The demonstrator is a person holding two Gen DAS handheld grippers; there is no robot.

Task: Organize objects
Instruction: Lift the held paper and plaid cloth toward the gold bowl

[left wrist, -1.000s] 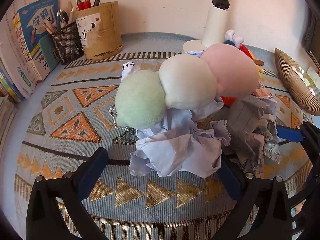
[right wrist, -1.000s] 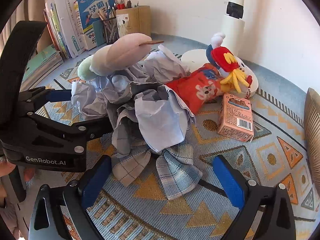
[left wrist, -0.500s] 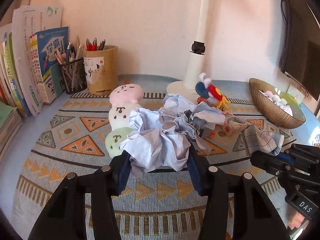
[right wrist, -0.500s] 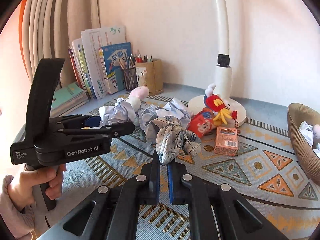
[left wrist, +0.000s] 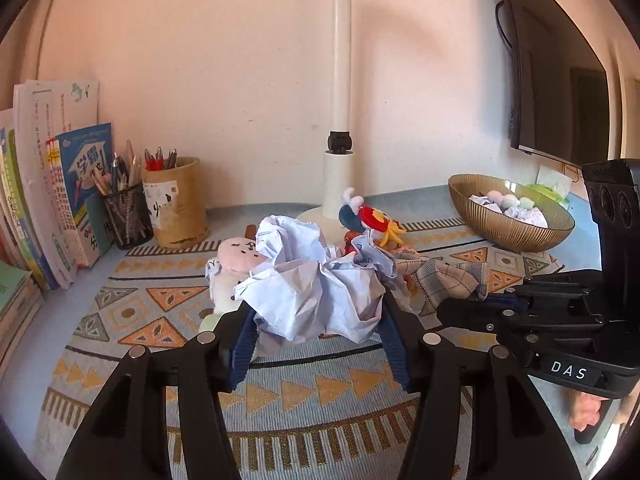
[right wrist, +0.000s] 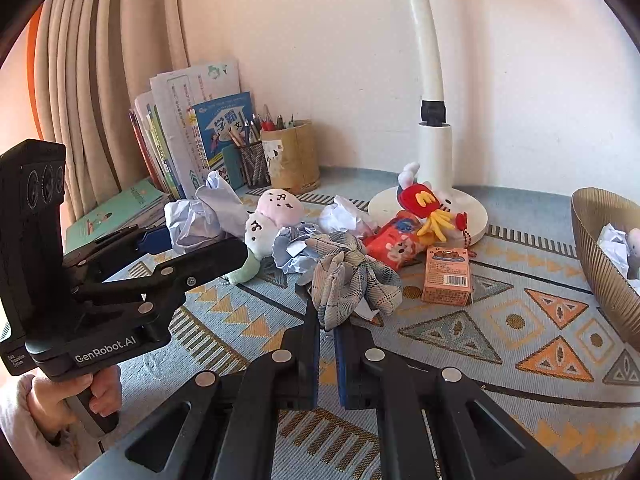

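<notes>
My left gripper (left wrist: 316, 310) is shut on a crumpled ball of pale blue paper (left wrist: 316, 288) and holds it above the patterned mat. From the right wrist view, the left gripper (right wrist: 194, 238) and its paper (right wrist: 192, 220) appear at the left, a hand on the handle. My right gripper (right wrist: 326, 320) is shut on a bunched blue-grey plaid cloth (right wrist: 352, 280), also held off the mat. The left wrist view shows the right gripper (left wrist: 472, 300) at the right with the cloth (left wrist: 444, 278) hanging from its tips.
On the mat lie a pink, white and green plush skewer (right wrist: 272, 216), more crumpled paper (right wrist: 344, 216), a red snack packet (right wrist: 394, 242), an orange carton (right wrist: 446, 276) and a plush keychain (right wrist: 424, 200). A lamp base (right wrist: 468, 208), pen pots (left wrist: 176, 200), books (left wrist: 52, 192) and a ribbed bowl (left wrist: 508, 232) ring them.
Both grippers went from open around the pile to shut, the left on the paper, the right on the plaid cloth. Both have pulled up and back from the mat.
</notes>
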